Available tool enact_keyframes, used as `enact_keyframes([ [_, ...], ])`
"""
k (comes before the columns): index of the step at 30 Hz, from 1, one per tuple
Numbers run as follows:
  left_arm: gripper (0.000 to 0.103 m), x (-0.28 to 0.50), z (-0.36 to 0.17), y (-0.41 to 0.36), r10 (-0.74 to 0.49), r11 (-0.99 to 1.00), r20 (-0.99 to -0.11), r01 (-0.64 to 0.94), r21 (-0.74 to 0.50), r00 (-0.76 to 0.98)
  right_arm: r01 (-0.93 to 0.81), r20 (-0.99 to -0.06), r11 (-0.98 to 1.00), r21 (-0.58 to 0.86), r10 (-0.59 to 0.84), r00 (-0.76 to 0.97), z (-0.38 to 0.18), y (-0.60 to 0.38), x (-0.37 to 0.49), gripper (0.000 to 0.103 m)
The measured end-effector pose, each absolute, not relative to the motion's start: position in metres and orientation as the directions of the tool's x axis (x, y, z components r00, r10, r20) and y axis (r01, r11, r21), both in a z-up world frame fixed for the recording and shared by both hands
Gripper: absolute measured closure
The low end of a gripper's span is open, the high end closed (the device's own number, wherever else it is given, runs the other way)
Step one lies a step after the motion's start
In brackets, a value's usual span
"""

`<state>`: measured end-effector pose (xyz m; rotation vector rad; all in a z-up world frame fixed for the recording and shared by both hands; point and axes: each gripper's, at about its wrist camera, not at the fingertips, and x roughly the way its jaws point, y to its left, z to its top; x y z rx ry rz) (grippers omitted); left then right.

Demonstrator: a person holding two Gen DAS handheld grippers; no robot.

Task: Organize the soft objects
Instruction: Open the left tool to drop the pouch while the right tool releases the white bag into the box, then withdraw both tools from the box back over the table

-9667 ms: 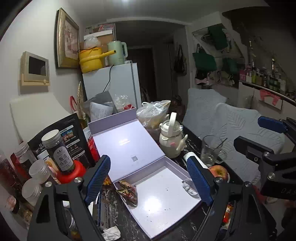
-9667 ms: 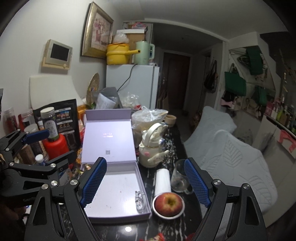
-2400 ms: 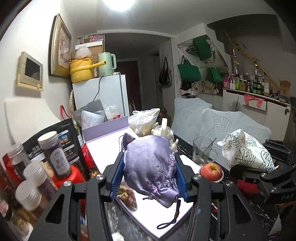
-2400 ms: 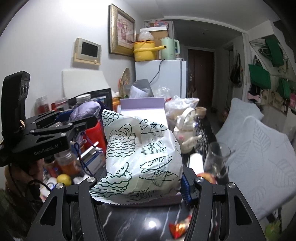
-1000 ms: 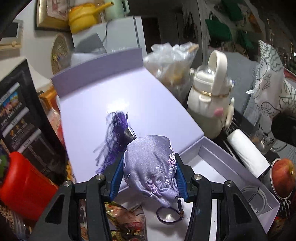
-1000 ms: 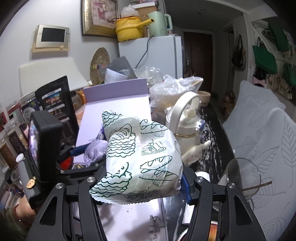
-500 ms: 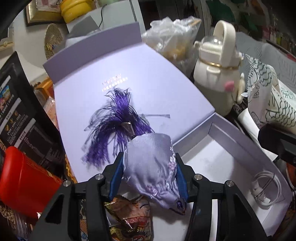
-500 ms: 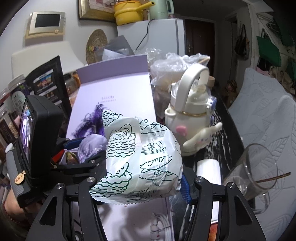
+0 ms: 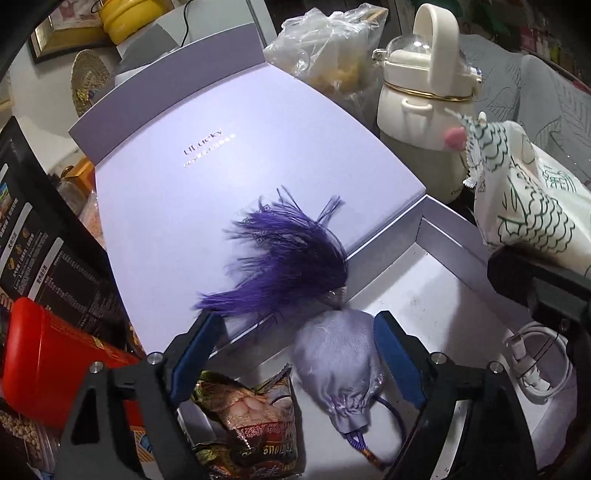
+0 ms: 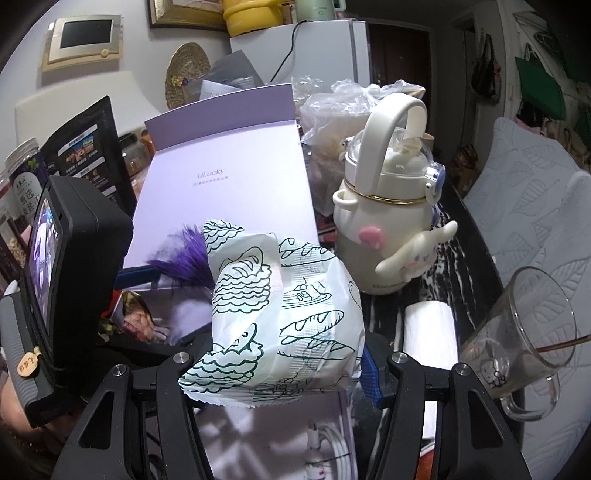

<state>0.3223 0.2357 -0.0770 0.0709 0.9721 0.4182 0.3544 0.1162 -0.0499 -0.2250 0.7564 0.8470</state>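
Pouch (image 9: 338,354), a lilac satin drawstring one with a purple tassel (image 9: 291,262), lies in the near part of the lavender box (image 9: 461,291), between the blue pads of the left gripper (image 9: 295,358), whose jaws have just been opening and now stand spread, the left pad clear of the fabric and the right one just beside it. Just beside the pouch in the box lies a crinkled snack packet (image 9: 255,417), and a coiled white cable (image 9: 539,362) sits at the box's right side. The right gripper (image 10: 280,354) hangs over the box and pinches a white printed bag (image 10: 280,321) covered with green drawings of bread and waves. The tassel fans out over the box's raised lid (image 9: 229,177), where small silver lettering reads "ULucky" above a finer line too small to read. The dark marbled table (image 10: 465,236) is crowded: a roll of white paper (image 10: 428,328) and a glass mug (image 10: 524,332) with a cartoon cat stand to the right, a cream bottle (image 10: 388,221) with a loop handle and a pink heart behind them, a clear plastic bag (image 10: 332,103) farther back. On the left, a red-capped container (image 9: 51,365), a black printed pouch (image 10: 85,151) and a jar (image 10: 26,173) with Chinese characters. Beyond stand a white fridge (image 10: 317,51), a yellow pot (image 10: 251,11) on top, a wall panel (image 10: 83,37) and green tote bags (image 10: 539,88).
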Motion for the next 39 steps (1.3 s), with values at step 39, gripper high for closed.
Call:
enact_keyframes([
  [39, 0.017, 0.263, 0.004, 0.219, 0.363, 0.919, -0.717, -0.355, 0.171, 0.595, -0.738, -0.6, 0.674, 0.029, 0.602, 0.526, 0.028, 0.083, 0.311, 0.02],
])
